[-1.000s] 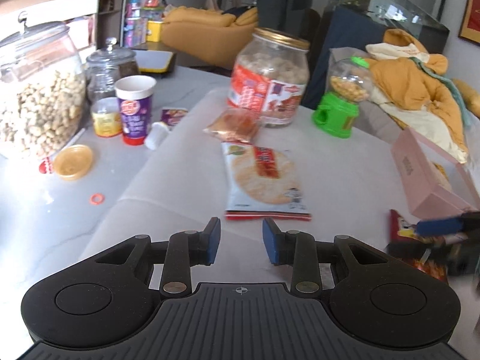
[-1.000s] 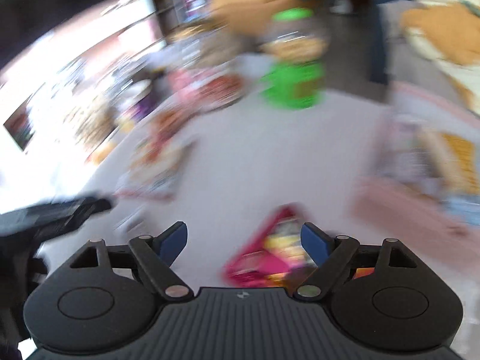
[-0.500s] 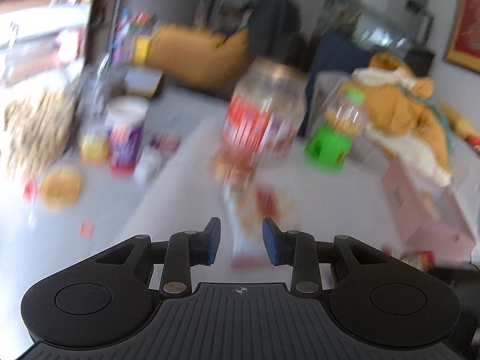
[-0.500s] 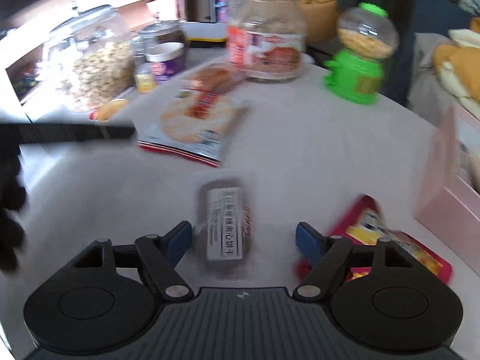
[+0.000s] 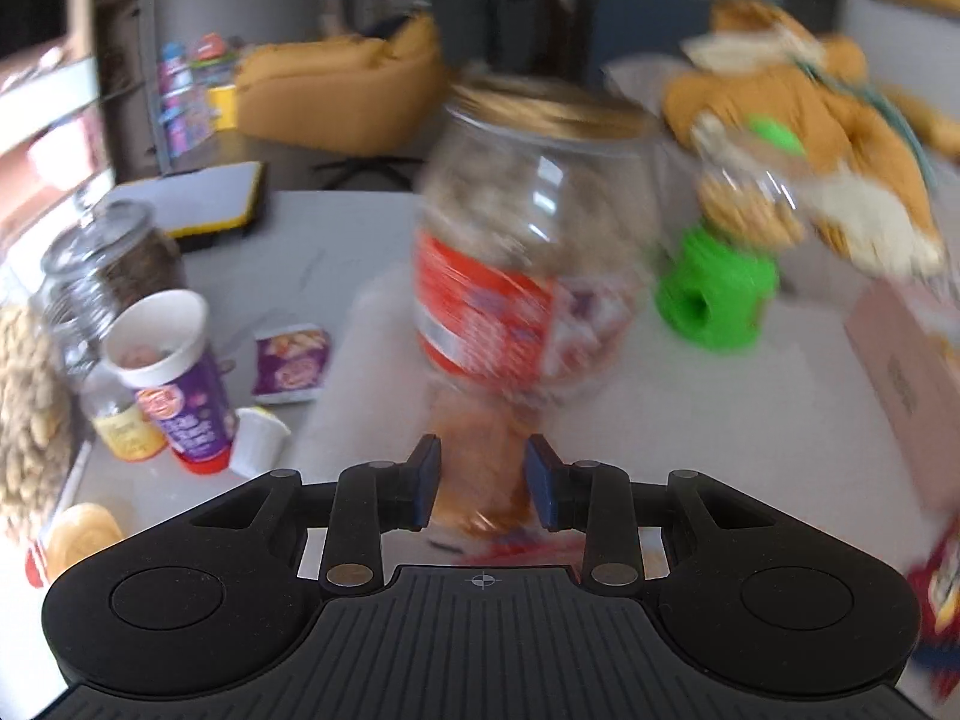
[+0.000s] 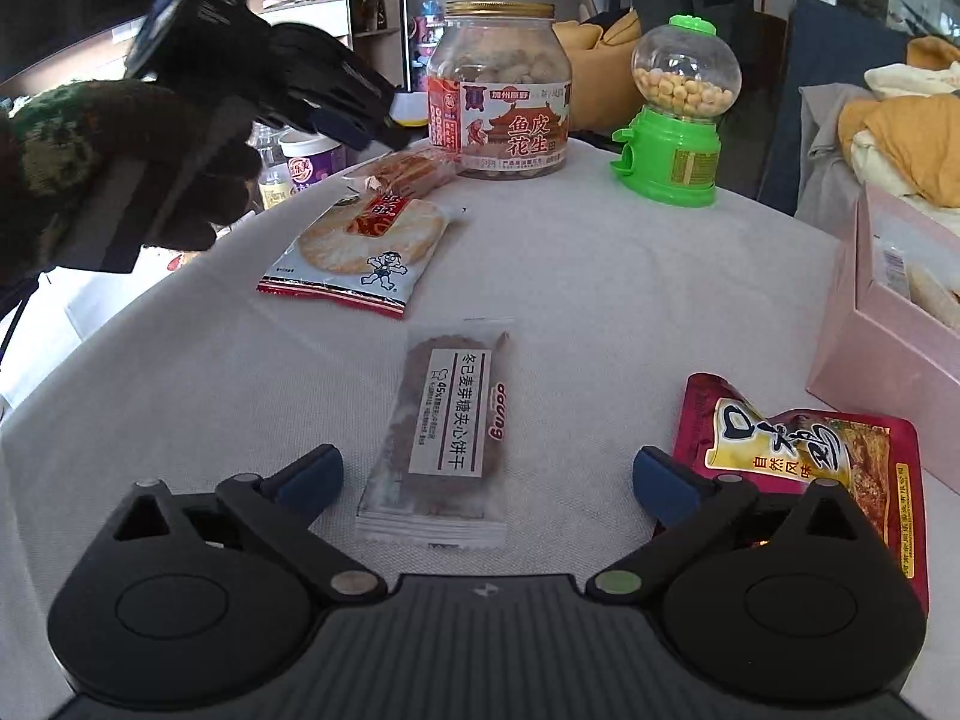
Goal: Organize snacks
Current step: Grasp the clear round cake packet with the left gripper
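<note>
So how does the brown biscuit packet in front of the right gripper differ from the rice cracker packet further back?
The brown biscuit packet is narrow, clear-wrapped with a white label strip, and lies lengthwise between the right gripper's wide-open jaws. The rice cracker packet is broader, printed with a cartoon figure and red edges, and lies angled, away from either gripper. Both lie flat and sealed on the white cloth.

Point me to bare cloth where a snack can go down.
Bare cloth lies between the rice cracker pack, green dispenser and pink box. Another patch lies beside the brown biscuit pack. It is crowded near the peanut jar.
</note>
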The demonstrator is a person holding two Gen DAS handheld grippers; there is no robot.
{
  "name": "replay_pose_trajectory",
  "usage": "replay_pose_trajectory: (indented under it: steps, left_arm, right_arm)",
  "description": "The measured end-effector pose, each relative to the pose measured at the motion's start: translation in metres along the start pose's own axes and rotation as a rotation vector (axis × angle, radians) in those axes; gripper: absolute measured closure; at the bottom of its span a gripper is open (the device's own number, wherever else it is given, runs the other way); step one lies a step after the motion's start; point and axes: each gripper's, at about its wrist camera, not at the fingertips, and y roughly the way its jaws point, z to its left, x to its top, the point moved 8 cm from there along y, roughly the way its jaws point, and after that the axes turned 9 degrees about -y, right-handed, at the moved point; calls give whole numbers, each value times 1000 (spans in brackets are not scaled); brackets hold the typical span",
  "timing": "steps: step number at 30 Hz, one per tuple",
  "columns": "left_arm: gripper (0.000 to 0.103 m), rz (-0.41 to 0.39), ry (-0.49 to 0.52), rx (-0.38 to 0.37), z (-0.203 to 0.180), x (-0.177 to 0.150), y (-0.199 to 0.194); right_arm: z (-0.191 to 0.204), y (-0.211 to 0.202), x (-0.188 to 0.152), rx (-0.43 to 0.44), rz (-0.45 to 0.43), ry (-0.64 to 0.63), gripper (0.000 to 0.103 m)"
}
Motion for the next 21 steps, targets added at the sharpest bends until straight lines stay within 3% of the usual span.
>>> replay_pose_trajectory:
  steps: [3,6,7,9,12,14,17,19,21]
  left_arm:
    - [56,-24,181,71,-20,-11,2]
    - [37,-18,235,57,-31,-17,3]
    - [32,-14,233,34,-33,-17,4]
    - [32,-28,192,-6,-30,-13,0]
    - [36,-69,107,59,-13,1,2]
    - [32,-41,89,88,-4,4,12]
    - [31,40,70,53,0,0,30]
    - [30,40,27,43,5,2,34]
    - [35,39,-22,28,10,3,34]
  right_arm:
    - [1,-1,-2,0,-2,1,0]
    - [2,-2,-2,0,-3,1,0]
    - [2,-2,-2,0,-3,1,0]
    - [1,-1,-2,0,-3,1,0]
    - [1,-1,-2,1,-3,1,0]
    - [1,-1,-2,1,-4,1,0]
    - [1,-1,-2,1,-4,1,0]
    - [1,-1,-2,1,-4,1,0]
    - [2,-1,-1,1,-4,0,0]
